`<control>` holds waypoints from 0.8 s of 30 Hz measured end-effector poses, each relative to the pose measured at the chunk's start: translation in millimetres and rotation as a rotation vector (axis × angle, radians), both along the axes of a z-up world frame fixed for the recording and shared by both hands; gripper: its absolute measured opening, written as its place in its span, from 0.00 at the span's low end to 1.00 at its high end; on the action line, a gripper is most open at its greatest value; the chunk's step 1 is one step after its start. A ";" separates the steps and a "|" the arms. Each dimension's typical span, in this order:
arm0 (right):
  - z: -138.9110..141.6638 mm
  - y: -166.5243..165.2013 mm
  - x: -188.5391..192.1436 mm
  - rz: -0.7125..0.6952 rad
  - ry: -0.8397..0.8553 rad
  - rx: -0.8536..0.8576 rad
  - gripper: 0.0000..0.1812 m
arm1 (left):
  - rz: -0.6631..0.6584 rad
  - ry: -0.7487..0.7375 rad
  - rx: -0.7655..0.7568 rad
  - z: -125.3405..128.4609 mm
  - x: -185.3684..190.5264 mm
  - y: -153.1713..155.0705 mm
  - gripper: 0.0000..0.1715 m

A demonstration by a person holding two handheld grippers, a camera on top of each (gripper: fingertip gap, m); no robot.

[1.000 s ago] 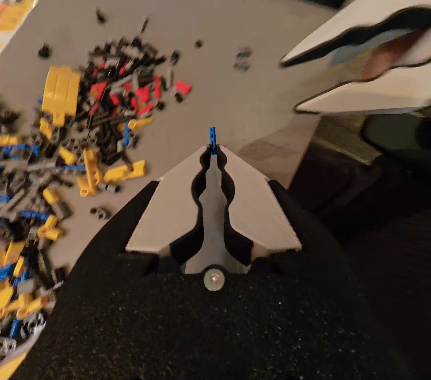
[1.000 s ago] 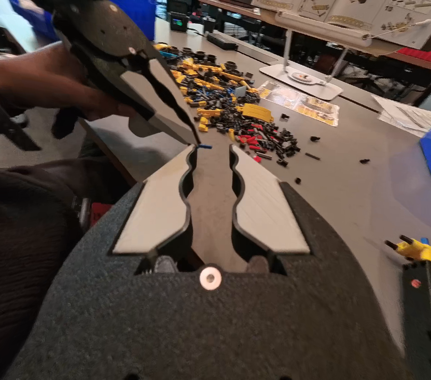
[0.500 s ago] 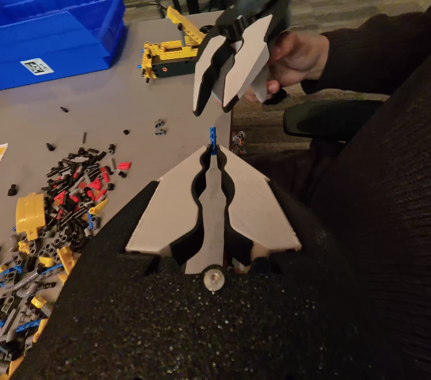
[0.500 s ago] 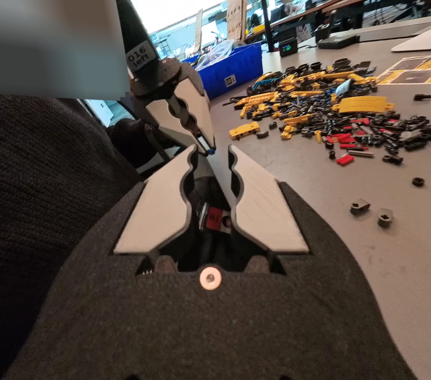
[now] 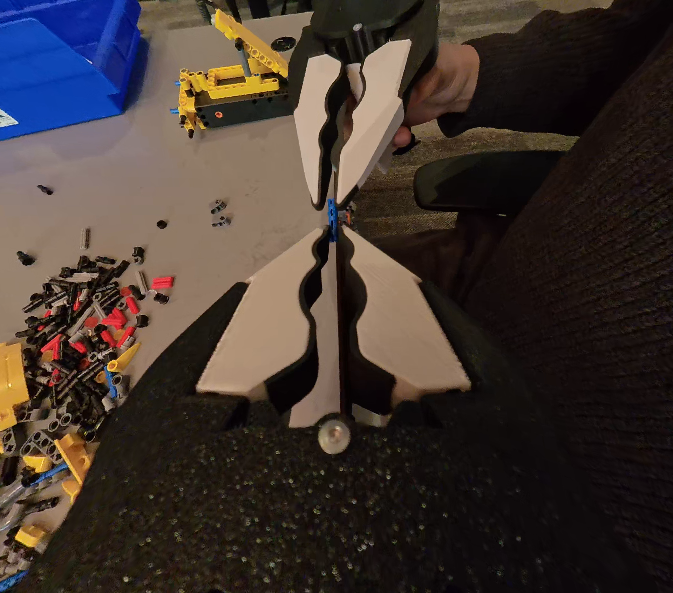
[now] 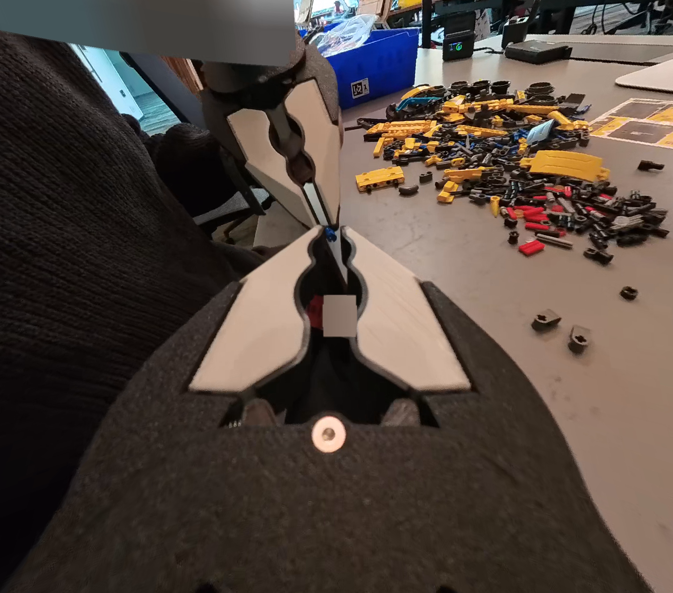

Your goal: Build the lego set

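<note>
Left claw (image 5: pixel 332 236) clenched on small blue pin (image 5: pixel 331 215), raised beside counter (image 5: pixel 225 171) edge; right claw (image 5: pixel 329 203) tip-to-tip above it (fingertips narrowly apart, grasping nothing).

My right gripper (image 5: pixel 329 202), wide open and apart from the blue pin (image 5: pixel 331 220) half a second ago, now meets my left gripper (image 5: pixel 332 234) tip to tip, its fingers drawn nearly together around the pin's free end. A second ago both hung over the grey table (image 5: pixel 153 175); now they sit off its edge.
</note>
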State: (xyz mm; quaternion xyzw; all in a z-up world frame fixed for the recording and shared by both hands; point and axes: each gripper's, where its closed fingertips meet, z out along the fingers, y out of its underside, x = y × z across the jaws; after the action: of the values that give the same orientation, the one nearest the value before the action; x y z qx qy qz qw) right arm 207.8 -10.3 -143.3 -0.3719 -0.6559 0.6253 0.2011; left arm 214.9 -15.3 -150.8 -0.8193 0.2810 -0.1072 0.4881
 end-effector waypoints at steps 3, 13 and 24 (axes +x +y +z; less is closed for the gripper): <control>-6.0 -3.5 1.2 0.013 -0.018 0.038 0.04 | -0.007 -0.005 0.001 0.6 1.1 0.8 0.02; -3.0 -7.2 7.1 0.067 -0.039 -0.023 0.02 | -0.035 -0.120 0.005 8.5 4.4 -1.5 0.02; -4.5 65.7 -24.2 -0.397 -0.010 0.041 0.02 | 0.175 -0.225 -0.018 -4.3 -31.0 17.8 0.17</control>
State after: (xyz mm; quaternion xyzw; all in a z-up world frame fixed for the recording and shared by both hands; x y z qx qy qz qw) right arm 183.5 55.4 -147.8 -0.4930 -0.5832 0.5582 0.3246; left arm 183.8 2.4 -155.1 -0.8278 0.1507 -0.1580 0.5167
